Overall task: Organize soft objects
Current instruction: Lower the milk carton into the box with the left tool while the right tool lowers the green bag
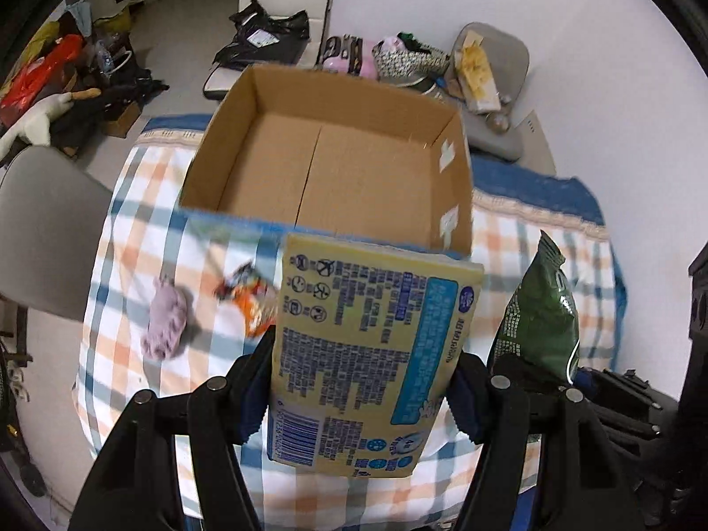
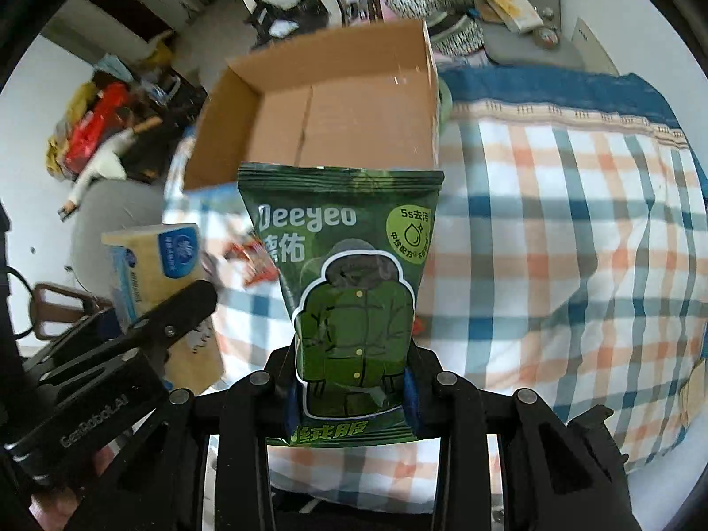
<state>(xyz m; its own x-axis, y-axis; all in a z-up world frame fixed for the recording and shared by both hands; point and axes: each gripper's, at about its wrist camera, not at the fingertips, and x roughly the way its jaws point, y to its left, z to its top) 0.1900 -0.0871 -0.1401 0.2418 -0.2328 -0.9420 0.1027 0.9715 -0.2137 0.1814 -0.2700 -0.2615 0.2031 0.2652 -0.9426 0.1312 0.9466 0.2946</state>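
Note:
My left gripper (image 1: 360, 367) is shut on a yellow tissue pack (image 1: 371, 354) with blue print, held above the checked cloth just short of the open cardboard box (image 1: 336, 163). My right gripper (image 2: 352, 369) is shut on a green wipes packet (image 2: 349, 292) marked "Deeyeo", held upright in front of the same box (image 2: 327, 119). The box looks empty inside. The green packet shows at the right of the left wrist view (image 1: 537, 314). The tissue pack (image 2: 155, 261) and the left gripper's fingers (image 2: 177, 314) show at the left of the right wrist view.
A purple soft item (image 1: 164, 325) and an orange snack wrapper (image 1: 248, 294) lie on the checked cloth (image 2: 553, 243) left of the tissue pack. A grey chair back (image 1: 48, 230) stands at the left. Cluttered chairs and bags sit beyond the table (image 1: 420, 62).

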